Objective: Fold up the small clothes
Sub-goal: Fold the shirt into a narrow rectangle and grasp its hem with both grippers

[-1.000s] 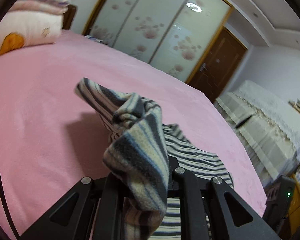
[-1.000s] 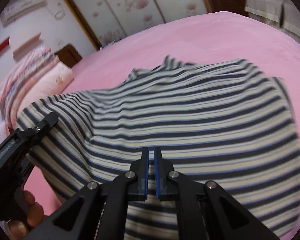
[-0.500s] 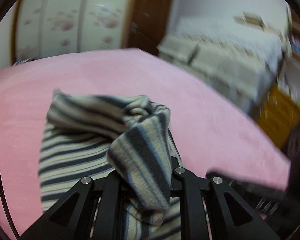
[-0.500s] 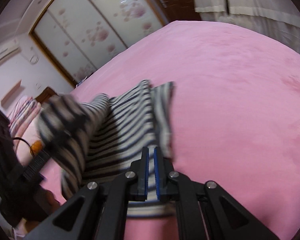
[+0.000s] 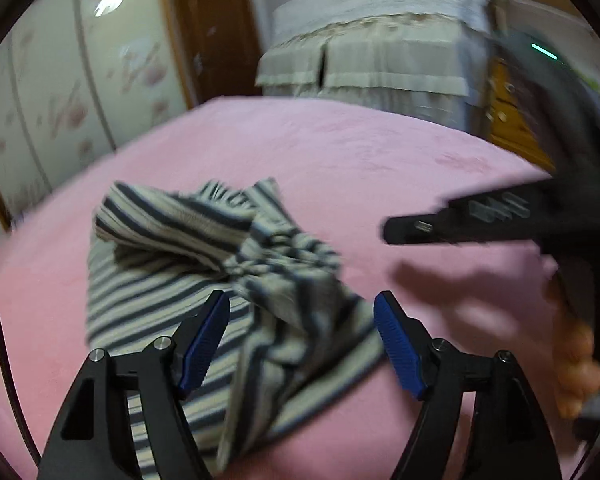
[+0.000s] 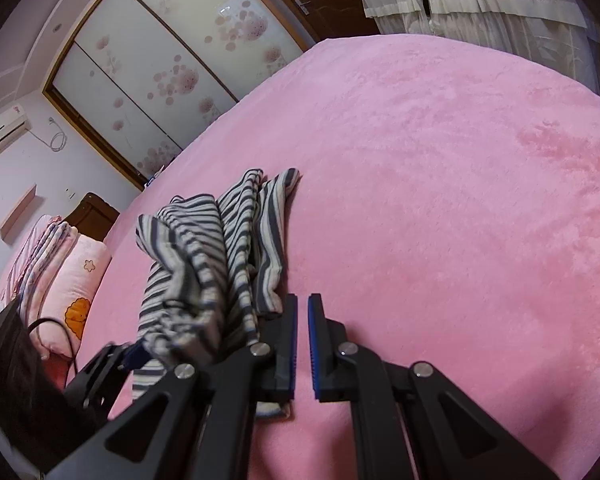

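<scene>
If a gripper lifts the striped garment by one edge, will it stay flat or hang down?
The striped garment will probably hang limp: it already lies bunched in soft folds. It seems light and thin. On the fuzzy pink blanket it would likely drag rather than slide.

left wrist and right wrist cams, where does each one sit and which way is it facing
Left wrist: on the left gripper, angled down at the striped garment between its opening jaws, untouched by the pads; the right gripper and a hand show at right.
Right wrist: on the right gripper, its jaws nearly together, angled down across the pink bed; the left gripper's finger pokes in at lower left.
Shared: garment, bed, wardrobe doors.
</scene>
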Motion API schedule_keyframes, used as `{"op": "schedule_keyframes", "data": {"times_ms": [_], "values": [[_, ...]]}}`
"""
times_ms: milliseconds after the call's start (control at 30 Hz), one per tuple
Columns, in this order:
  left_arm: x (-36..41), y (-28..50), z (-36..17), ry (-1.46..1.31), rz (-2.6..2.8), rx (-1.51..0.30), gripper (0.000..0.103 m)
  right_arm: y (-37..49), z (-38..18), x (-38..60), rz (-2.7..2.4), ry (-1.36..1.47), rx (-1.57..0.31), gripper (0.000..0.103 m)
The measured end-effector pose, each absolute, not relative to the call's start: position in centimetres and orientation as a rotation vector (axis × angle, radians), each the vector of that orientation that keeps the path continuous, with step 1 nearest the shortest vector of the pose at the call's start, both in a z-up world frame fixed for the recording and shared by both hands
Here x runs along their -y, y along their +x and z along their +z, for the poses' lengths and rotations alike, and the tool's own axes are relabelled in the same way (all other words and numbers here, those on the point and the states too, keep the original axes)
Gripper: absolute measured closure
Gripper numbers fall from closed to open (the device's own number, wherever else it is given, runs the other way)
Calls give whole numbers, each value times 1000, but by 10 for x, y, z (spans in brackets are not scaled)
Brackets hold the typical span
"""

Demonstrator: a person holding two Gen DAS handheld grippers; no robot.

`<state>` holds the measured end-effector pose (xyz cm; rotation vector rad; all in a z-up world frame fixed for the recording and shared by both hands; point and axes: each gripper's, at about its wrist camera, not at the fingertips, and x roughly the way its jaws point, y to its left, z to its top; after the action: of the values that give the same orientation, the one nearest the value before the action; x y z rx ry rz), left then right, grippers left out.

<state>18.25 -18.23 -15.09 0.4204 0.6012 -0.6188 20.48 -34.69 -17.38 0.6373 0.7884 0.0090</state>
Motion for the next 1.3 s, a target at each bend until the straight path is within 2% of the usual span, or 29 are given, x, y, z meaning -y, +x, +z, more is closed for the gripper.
{"op": "schedule_keyframes", "data": {"times_ms": [167,200,233,333,467,767,867,933,967,1000,1067,1300], "values": [[171,136,-142,550,-550,-490,30,197,-164,339,45,621,-801,97],[163,133,-140,548,-525,-493,29,196,-162,338,51,618,-804,92],[151,131,-139,539,-498,-502,29,193,-159,335,60,617,-803,81],[117,133,-145,491,-401,-560,27,183,-148,325,101,609,-782,58],[78,145,-164,416,-321,-690,27,182,-138,304,150,565,-797,52],[47,168,-172,194,-335,-809,29,211,-138,261,125,478,-894,52],[40,177,-175,130,-343,-839,53,218,-141,257,51,444,-920,53],[37,178,-176,104,-327,-844,73,218,-142,259,38,452,-918,77],[36,184,-175,97,-316,-842,77,217,-143,262,38,463,-924,82],[34,184,-175,86,-315,-841,81,214,-144,265,41,484,-923,87],[27,183,-174,40,-313,-832,85,205,-147,273,47,532,-903,90],[9,187,-176,-106,-298,-853,88,187,-182,294,7,634,-967,90]]}}
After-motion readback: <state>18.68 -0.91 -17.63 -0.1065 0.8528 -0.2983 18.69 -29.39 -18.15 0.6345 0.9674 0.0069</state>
